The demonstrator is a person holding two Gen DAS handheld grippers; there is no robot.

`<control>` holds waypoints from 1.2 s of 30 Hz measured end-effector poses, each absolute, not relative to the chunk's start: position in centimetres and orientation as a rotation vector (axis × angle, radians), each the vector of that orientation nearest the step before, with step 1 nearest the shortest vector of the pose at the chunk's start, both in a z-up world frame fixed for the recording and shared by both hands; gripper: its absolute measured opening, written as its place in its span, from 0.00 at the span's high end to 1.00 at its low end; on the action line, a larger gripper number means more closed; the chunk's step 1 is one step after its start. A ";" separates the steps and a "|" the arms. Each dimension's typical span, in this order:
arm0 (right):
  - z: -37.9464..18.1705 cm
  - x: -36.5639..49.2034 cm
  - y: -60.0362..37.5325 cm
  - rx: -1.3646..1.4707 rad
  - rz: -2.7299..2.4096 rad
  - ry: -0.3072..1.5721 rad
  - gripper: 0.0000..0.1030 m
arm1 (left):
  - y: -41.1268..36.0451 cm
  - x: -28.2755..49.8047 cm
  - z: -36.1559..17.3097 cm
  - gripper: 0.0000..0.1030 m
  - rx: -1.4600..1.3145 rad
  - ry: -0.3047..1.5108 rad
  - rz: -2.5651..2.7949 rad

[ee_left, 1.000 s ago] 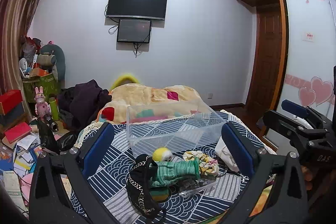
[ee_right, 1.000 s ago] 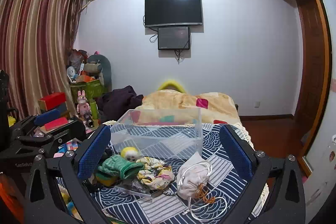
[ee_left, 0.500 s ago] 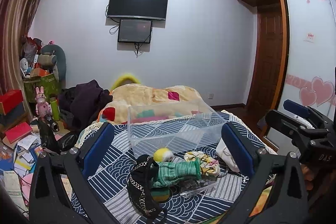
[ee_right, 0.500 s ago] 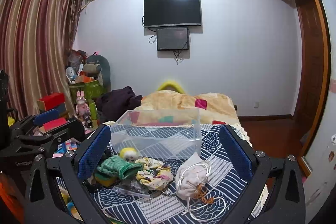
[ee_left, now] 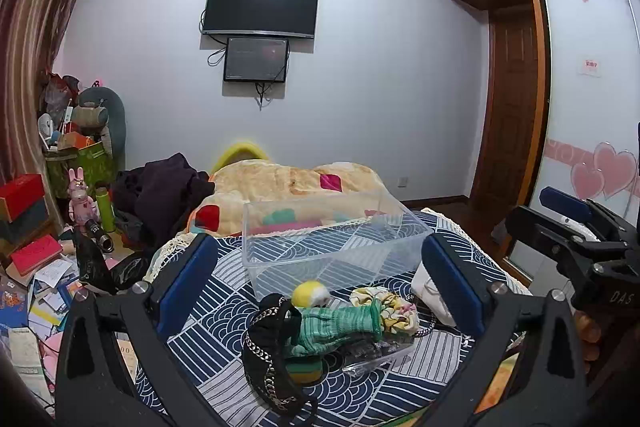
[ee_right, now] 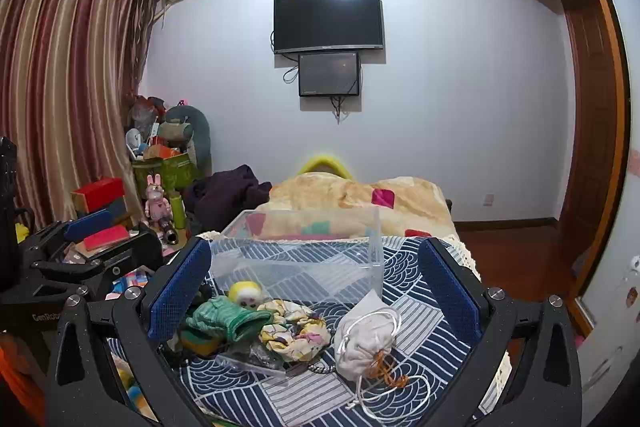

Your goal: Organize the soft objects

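there, green glove [ee_left: 340, 323] between left fingers [ee_left: 186, 283]

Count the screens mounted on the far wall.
2. A large black TV hangs high on the wall, and a smaller dark screen sits directly beneath it, cables dangling below. Both are off; none seems hidden.

Bed [ee_left: 208, 339] under a blue-and-white wave-patterned cover. Near its foot edge: clear plastic bin [ee_left: 332, 243], yellow ball [ee_left: 310, 294], green glove [ee_left: 340, 323], black chain bag [ee_left: 268, 347], floral scrunchie [ee_right: 294, 329], white drawstring pouch [ee_right: 364, 341]. Quilt [ee_left: 288, 183] behind the bin.
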State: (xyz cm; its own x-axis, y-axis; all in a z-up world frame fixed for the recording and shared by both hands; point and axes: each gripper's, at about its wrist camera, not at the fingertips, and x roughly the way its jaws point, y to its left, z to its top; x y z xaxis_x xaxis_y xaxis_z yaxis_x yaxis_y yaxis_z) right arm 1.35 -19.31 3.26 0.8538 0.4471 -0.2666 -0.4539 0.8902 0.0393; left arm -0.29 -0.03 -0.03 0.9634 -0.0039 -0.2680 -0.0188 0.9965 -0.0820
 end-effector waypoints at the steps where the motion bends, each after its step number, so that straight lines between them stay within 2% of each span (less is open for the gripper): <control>1: 3.2 1.3 -19.3 -0.026 0.473 0.273 0.00 | 0.0 -0.3 0.0 0.00 -0.082 0.271 0.008; 36: 3.1 1.1 -19.2 -0.022 0.484 0.276 0.00 | -0.7 -0.5 0.4 0.00 -0.058 0.264 0.009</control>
